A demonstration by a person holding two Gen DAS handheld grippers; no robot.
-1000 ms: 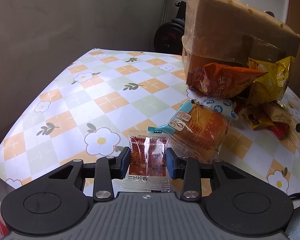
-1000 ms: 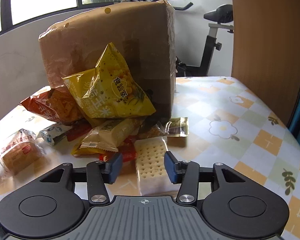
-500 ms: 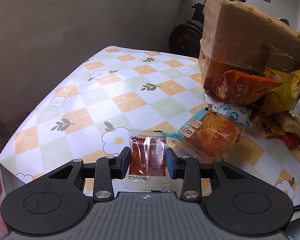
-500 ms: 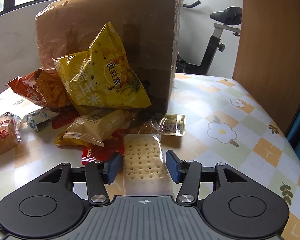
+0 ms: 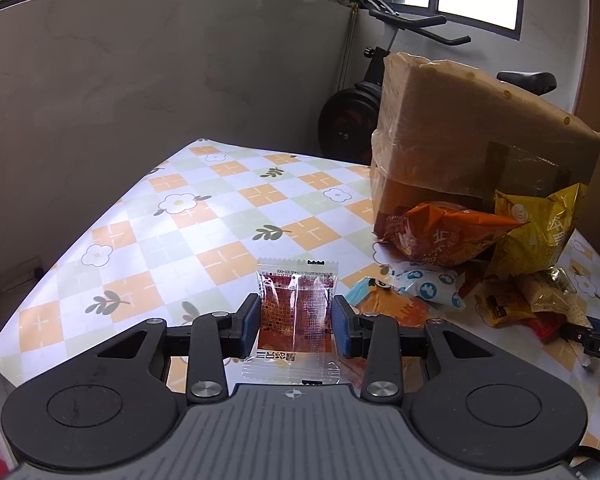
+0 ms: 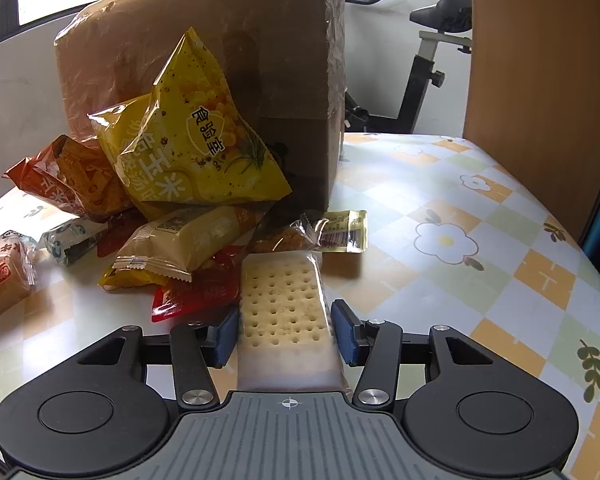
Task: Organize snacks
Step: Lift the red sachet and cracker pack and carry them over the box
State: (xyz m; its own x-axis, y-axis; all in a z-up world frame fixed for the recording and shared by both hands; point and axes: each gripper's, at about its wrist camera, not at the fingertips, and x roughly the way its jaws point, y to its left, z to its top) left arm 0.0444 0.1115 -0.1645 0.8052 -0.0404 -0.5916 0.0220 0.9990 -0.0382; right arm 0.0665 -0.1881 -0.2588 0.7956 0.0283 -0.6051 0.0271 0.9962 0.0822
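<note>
step: both sorting, carry stage | left gripper (image 5: 296, 322) jaws clamp sachet (image 5: 296, 312) | right gripper (image 6: 286, 330) jaws flank cracker pack (image 6: 286, 308), grip uncertain | next: set sachet on bare tabletop (image 5: 204, 216) ahead

The left tongs (image 5: 296, 330) rose and drew back from the cardboard box (image 5: 460, 140), carrying the clear red sachet (image 5: 296, 312) higher above the surface (image 5: 204, 232). The right tongs (image 6: 286, 330) edged toward that box around the cracker pack (image 6: 286, 312).
</note>
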